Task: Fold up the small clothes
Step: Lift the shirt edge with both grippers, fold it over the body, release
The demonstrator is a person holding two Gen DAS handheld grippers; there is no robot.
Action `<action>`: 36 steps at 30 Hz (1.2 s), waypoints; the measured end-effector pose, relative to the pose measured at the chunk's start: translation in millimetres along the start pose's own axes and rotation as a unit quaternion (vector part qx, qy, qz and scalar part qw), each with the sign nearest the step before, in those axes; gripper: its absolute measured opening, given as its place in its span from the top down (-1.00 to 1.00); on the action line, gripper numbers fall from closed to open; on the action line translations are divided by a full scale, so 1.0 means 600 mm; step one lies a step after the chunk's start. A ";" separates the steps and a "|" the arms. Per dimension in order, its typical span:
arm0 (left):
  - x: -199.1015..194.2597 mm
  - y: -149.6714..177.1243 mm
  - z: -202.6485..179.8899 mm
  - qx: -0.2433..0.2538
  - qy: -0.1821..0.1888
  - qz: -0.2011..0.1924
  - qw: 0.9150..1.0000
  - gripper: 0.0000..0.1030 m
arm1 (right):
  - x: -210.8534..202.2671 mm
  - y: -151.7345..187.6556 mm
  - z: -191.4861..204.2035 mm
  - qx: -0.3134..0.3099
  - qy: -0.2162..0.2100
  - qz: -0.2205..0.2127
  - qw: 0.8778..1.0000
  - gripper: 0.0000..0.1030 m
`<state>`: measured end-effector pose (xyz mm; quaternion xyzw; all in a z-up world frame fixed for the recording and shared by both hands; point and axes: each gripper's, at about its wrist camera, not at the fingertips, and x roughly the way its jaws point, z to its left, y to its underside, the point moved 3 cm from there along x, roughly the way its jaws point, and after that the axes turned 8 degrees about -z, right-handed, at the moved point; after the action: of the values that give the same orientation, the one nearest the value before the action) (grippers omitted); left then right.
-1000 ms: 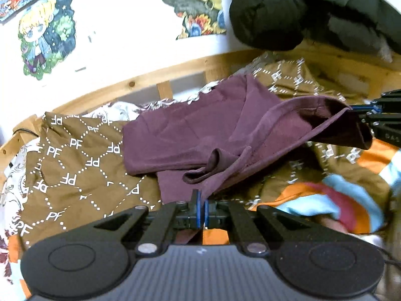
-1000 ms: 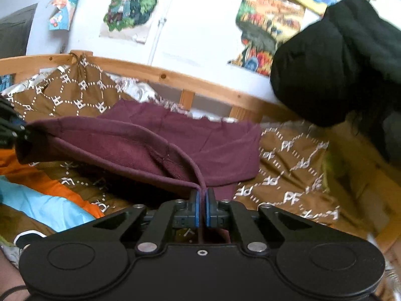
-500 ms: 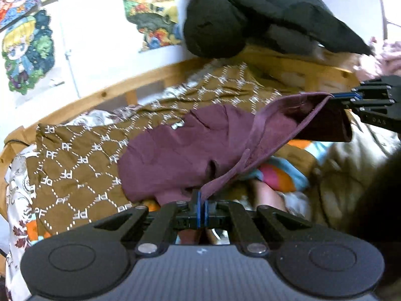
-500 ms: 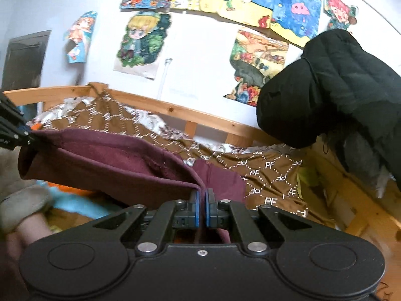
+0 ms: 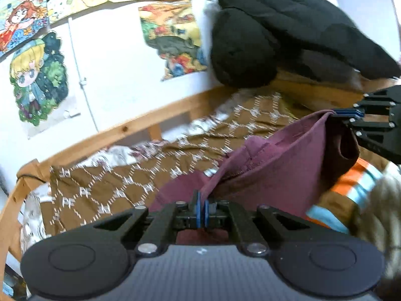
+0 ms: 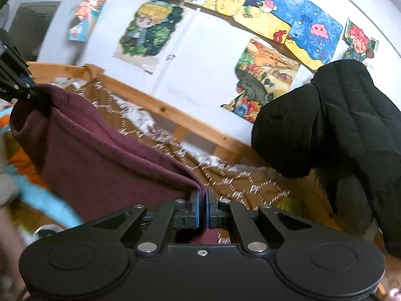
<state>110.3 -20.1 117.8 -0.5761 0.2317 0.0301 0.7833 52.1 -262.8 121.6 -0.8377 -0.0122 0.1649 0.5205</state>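
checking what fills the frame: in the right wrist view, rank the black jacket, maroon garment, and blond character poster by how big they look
1. Black jacket, largest, though only slightly.
2. Maroon garment, close behind; it sits nearer the camera and the right claw hides part, so this order is unsure.
3. Blond character poster, clearly smallest.

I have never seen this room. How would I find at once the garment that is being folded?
Look at the wooden bed frame under the wall of drawings, covered by a brown patterned blanket. Above the blanket hangs a dark purple garment, stretched between the left gripper and the right gripper, both with jaws shut on its edge. It alone is plain purple and lifted; the black jacket rests apart.
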 end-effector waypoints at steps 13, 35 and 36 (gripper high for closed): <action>0.311 0.048 0.092 -0.066 -0.035 0.050 0.996 0.96 | 0.325 0.039 0.006 -0.031 0.032 0.016 0.999 0.92; 0.424 0.180 0.142 -0.229 -0.049 0.099 0.967 -0.64 | 0.510 0.179 0.045 0.055 -0.005 0.079 0.995 0.05; 0.416 0.176 0.147 -0.235 -0.052 0.092 0.966 -0.65 | 0.506 0.181 0.044 0.057 -0.005 0.078 0.995 -0.12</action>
<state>328.3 41.0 -55.4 -0.7178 0.2288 0.1855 0.6308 315.2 -231.4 -64.0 -0.8040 0.0602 0.2098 0.5532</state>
